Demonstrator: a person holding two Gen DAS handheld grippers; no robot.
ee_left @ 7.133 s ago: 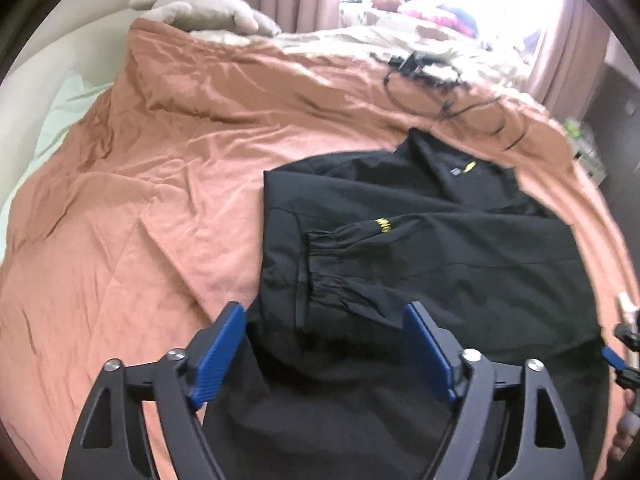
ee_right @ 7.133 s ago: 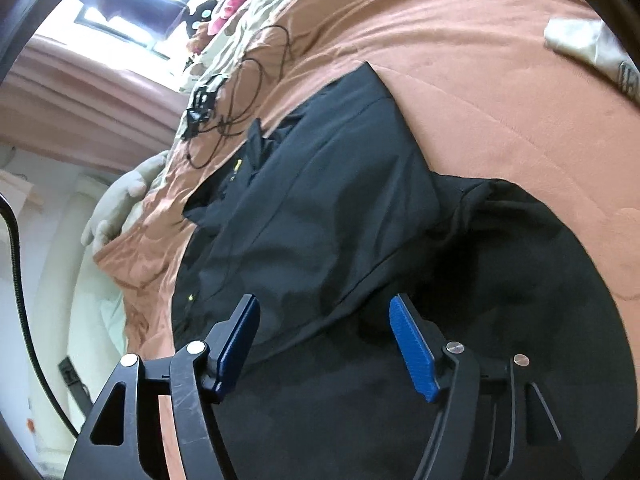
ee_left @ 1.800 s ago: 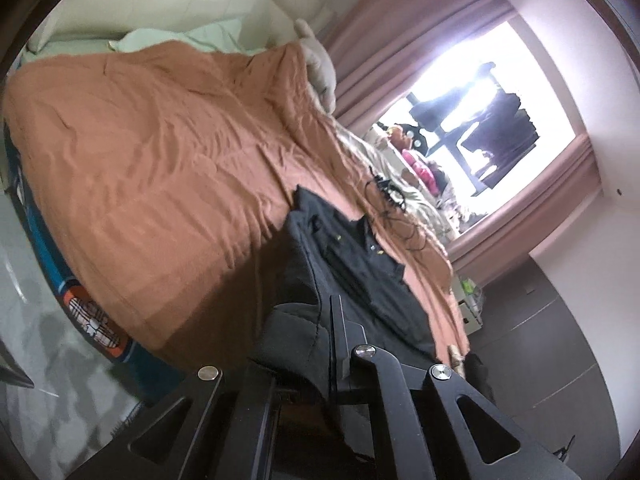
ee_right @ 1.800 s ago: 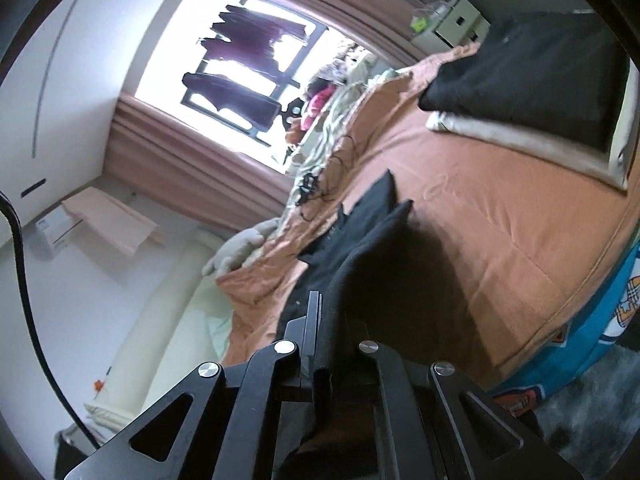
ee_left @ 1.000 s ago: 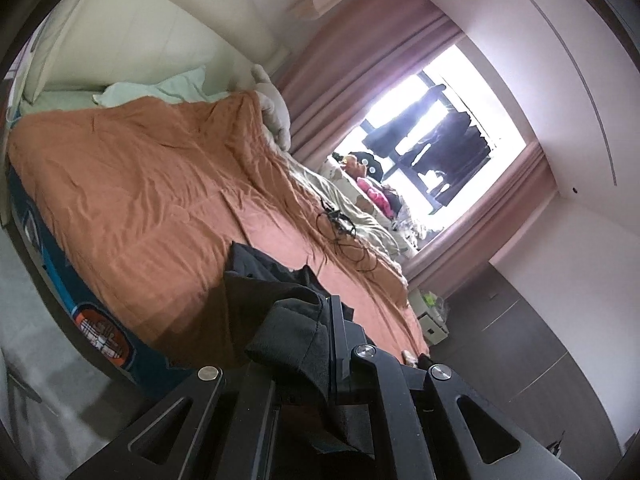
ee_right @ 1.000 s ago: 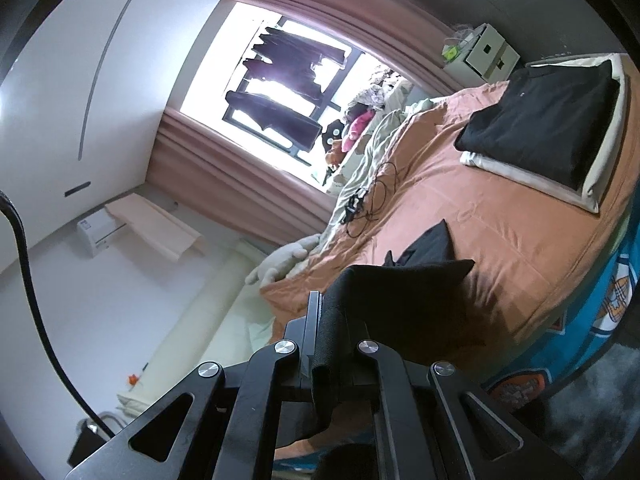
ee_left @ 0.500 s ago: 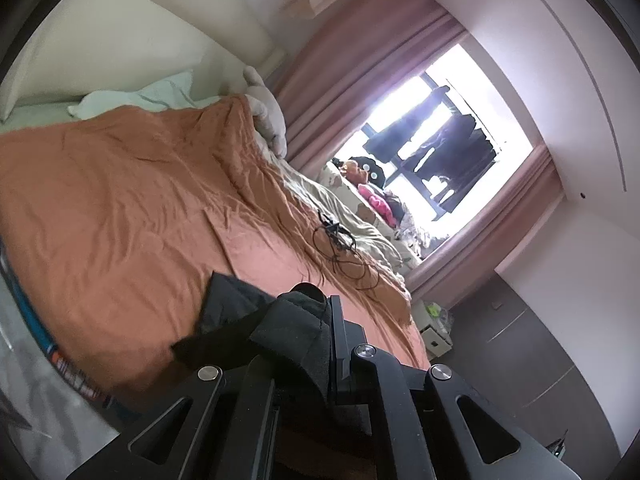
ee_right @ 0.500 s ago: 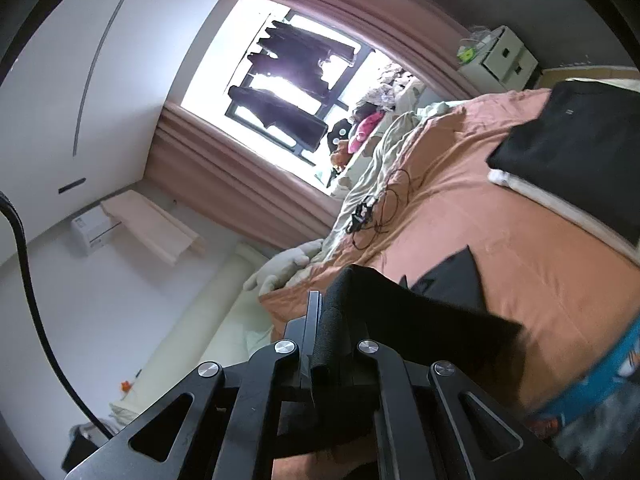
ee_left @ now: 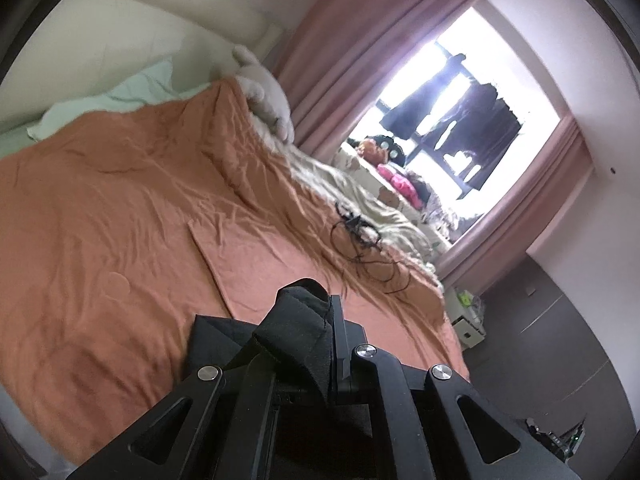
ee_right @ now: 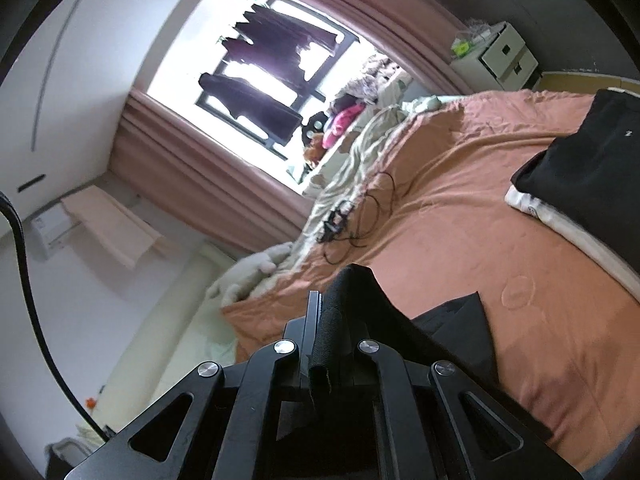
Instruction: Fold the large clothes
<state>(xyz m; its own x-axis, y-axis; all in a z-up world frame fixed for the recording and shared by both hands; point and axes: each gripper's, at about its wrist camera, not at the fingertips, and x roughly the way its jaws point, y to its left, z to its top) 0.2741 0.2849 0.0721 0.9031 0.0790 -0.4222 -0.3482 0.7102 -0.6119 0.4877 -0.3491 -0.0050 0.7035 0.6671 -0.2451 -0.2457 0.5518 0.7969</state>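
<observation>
My left gripper (ee_left: 332, 312) is shut on a bunched edge of the black jacket (ee_left: 296, 320), which is lifted above the orange bedspread (ee_left: 120, 220). In the right wrist view the black jacket (ee_right: 352, 296) sticks up between the shut jaws of my right gripper (ee_right: 320, 308), and a flap of it hangs down to the right over the orange bedspread (ee_right: 480, 220). Most of the garment is hidden below both grippers.
A tangle of black cables (ee_left: 360, 236) lies on the far part of the bed. A folded stack of black and white clothes (ee_right: 580, 184) rests at the bed's right side. A plush toy (ee_left: 264, 92), curtains (ee_left: 344, 60) and a white drawer unit (ee_right: 500, 56) lie beyond.
Both grippers have carried the jacket forward over the bed, away from its near edge. Less of the bed's side and floor shows, and the cables and folded stack look closer.
</observation>
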